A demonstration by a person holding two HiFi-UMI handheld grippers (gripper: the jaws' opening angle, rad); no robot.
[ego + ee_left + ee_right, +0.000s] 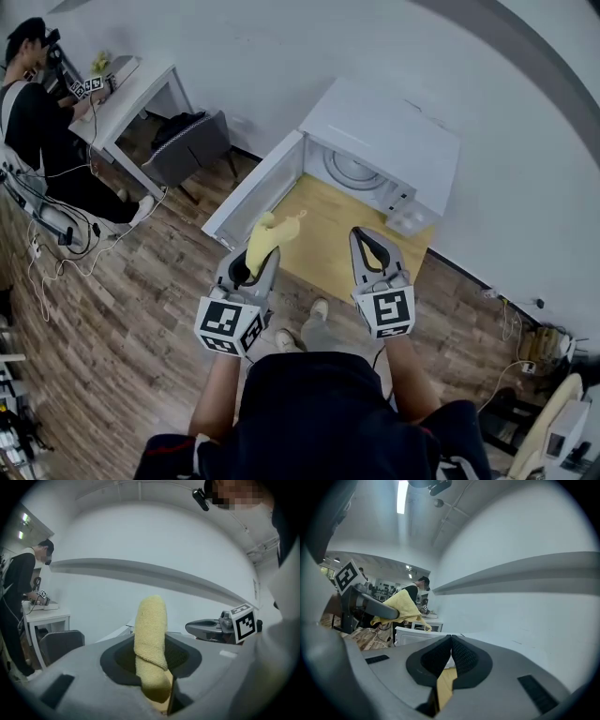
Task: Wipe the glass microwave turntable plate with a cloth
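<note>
The white microwave (384, 131) stands on a low wooden table (328, 246) with its door (251, 192) swung open to the left. The round glass turntable plate (352, 171) lies inside the cavity. My left gripper (255, 262) is shut on a yellow cloth (265, 236), which sticks up between its jaws (151, 634). It hovers in front of the open door. My right gripper (364, 236) is shut with nothing in it, its pads (459, 656) pressed together, and it hangs over the table's front edge, short of the microwave.
A person sits at a white desk (131, 89) at the far left, with a dark chair (192, 141) beside it. Cables (56, 253) trail over the wooden floor. The white wall (525, 187) runs close behind the microwave.
</note>
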